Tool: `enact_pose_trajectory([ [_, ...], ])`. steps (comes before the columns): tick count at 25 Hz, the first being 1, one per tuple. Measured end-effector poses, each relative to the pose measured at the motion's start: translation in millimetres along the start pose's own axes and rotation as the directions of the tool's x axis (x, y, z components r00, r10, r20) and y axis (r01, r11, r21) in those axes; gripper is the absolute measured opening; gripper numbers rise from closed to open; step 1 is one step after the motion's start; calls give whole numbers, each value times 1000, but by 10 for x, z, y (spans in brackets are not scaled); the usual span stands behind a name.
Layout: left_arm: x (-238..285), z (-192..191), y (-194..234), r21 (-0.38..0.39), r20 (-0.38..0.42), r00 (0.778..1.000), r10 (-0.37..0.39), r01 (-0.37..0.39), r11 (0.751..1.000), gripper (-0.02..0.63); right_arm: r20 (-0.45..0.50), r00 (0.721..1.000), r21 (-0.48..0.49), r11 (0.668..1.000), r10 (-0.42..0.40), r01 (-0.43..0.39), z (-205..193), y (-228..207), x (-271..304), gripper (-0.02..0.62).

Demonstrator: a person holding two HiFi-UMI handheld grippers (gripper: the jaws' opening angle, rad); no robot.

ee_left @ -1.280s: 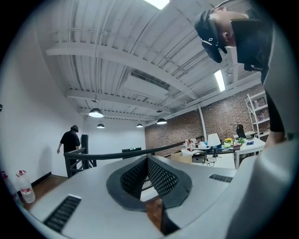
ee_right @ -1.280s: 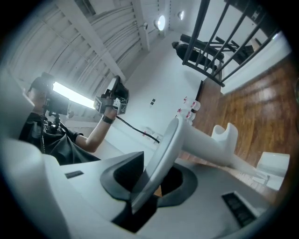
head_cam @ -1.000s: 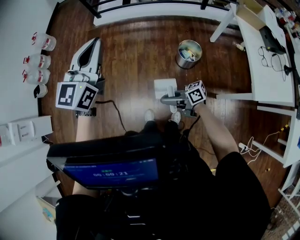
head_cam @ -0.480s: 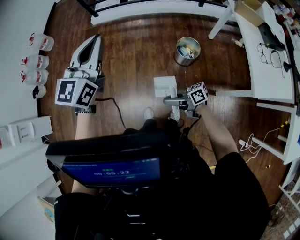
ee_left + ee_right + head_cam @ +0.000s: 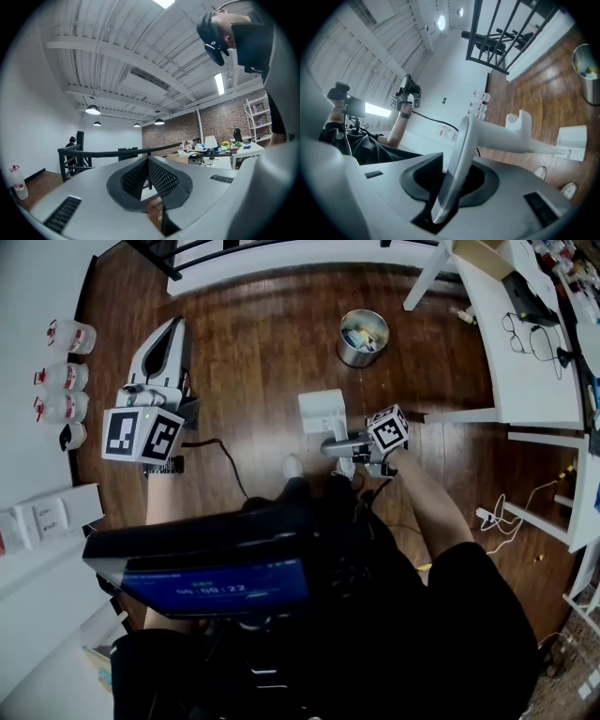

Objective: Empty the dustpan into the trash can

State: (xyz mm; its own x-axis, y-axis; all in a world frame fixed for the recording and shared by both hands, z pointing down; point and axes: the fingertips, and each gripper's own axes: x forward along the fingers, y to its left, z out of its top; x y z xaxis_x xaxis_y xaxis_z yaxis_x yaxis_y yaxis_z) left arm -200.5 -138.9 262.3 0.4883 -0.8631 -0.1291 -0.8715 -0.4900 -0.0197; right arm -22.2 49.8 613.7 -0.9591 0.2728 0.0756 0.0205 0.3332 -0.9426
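Note:
A white dustpan [image 5: 322, 412] hangs over the wood floor, short of the metal trash can [image 5: 364, 337], which has scraps in it. My right gripper [image 5: 333, 442] points left and holds the dustpan's handle [image 5: 501, 138]. The flat end of the handle stands tilted between the pads of the right gripper [image 5: 447, 187], whose jaws are opening around it. The pan end [image 5: 572, 140] and the can [image 5: 587, 72] show beyond. My left gripper [image 5: 172, 329] is raised at the left, shut with nothing in it, and the pads of the left gripper [image 5: 147, 176] meet.
White tables [image 5: 525, 371] line the right side. Several bottles [image 5: 61, 371] stand by the left wall. A black railing on a white base [image 5: 281, 254] runs along the far edge. My white shoes [image 5: 293, 465] and a black cable [image 5: 225, 465] are on the floor below the dustpan.
The right gripper and dustpan have edged slightly back from the can. The left gripper has stayed where it was.

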Motion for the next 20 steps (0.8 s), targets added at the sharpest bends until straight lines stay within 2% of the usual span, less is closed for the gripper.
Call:
enact_pose_trajectory([
  [3, 0, -5, -8, -4, 1, 1000, -2, 2, 1000, 0, -4, 1000, 17, 1000, -2, 3, -15, 0, 4, 112],
  [5, -2, -8, -4, -5, 2, 1000, -5, 5, 1000, 0, -10, 1000, 41, 999, -4, 4, -32, -18, 5, 165],
  [6, -4, -9, 3, -6, 3, 1000, -4, 4, 1000, 0, -17, 1000, 50, 999, -6, 6, -47, -29, 8, 170],
  [15, -3, -16, 44, -13, 11, 1000, 6, -6, 1000, 0, -94, 996, 88, 996, -7, 15, -253, -75, 40, 170],
  [20, -2, -21, 38, -17, 13, 1000, 4, -4, 1000, 0, -95, 995, 112, 994, 4, 7, -353, -57, 70, 170],
])
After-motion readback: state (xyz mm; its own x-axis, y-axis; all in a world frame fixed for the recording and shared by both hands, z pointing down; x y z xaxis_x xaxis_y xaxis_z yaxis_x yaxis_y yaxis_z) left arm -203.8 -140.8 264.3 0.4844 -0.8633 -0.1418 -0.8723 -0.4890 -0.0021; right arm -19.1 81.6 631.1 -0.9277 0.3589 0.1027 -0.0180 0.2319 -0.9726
